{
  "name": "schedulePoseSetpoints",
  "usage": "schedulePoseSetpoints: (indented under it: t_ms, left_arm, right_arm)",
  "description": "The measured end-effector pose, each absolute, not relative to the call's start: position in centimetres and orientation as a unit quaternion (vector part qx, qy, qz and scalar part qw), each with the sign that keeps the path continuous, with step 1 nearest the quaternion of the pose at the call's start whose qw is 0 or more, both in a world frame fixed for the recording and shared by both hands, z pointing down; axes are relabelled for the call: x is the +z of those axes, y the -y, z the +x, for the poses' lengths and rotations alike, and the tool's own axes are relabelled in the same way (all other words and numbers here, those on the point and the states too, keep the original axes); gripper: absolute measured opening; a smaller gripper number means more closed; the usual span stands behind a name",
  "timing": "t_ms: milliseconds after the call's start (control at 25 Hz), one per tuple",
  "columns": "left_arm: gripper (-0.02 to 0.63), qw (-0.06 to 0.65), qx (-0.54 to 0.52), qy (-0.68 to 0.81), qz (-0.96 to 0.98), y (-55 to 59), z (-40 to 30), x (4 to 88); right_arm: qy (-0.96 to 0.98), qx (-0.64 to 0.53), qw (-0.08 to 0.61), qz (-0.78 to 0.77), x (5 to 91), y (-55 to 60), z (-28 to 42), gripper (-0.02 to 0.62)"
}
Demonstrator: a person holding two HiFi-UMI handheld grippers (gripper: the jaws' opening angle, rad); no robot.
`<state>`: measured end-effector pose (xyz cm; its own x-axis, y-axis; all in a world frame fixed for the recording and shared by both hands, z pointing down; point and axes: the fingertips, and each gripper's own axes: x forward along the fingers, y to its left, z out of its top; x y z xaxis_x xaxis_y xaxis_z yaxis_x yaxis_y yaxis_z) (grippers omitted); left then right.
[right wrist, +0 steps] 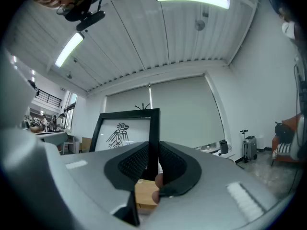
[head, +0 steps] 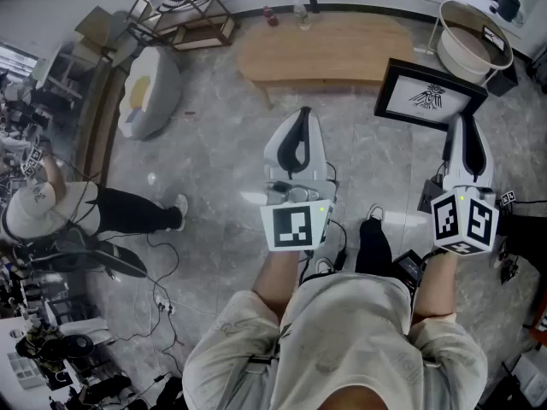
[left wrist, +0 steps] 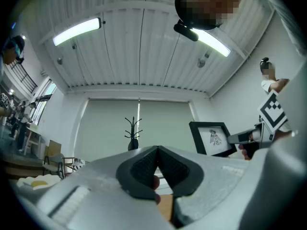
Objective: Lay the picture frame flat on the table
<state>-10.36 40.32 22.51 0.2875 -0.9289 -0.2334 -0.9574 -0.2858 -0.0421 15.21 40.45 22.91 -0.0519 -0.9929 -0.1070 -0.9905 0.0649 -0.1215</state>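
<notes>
Pinching the right rail of the picture frame (right wrist: 122,131), the fingers (right wrist: 134,163) of the right gripper (head: 457,131) hold it airborne at upper right of the head view. The wooden worktop (head: 325,49) lies up and left of it. The left gripper (head: 297,135) is farther off, its fingers pressed together on nothing.

Person wore a pale beige short-sleeved T-shirt (head: 342,331), creased, with dark trousers (head: 373,248) below. The left gripper (head: 299,122) and right gripper (head: 461,126) were the same build: smooth white-grey shells narrowing forward, black surrounds at the jaws, black ribbed pads (left wrist: 142,169). Each had a cube at the rear, left marker cube (head: 297,226) and right marker cube (head: 464,220), with white faces, black square codes and a tiny green light.
</notes>
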Motion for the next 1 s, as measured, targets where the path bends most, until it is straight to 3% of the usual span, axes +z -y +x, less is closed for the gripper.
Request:
schedulePoseSetpoints:
  t_ms: [480,760,1000]
  left_arm:
    - [0.005,0.089,0.081,-0.581,-0.805,-55.4,-17.6,20.3]
    - [0.005,0.089,0.087,-0.575,-0.809,-56.6,-15.5,19.6]
    - [0.005,0.094,0.092,-0.562,-0.817,-55.1,-9.7,18.8]
  right_arm:
    - [-0.720,0.011,0.066,-0.691,20.7,-55.6,7.3,0.067]
    - [-0.713,0.020,0.080,-0.696,20.1,-57.4,8.9,0.067]
    - [-0.707,0.016,0.087,-0.702,19.3,-56.7,14.3,0.069]
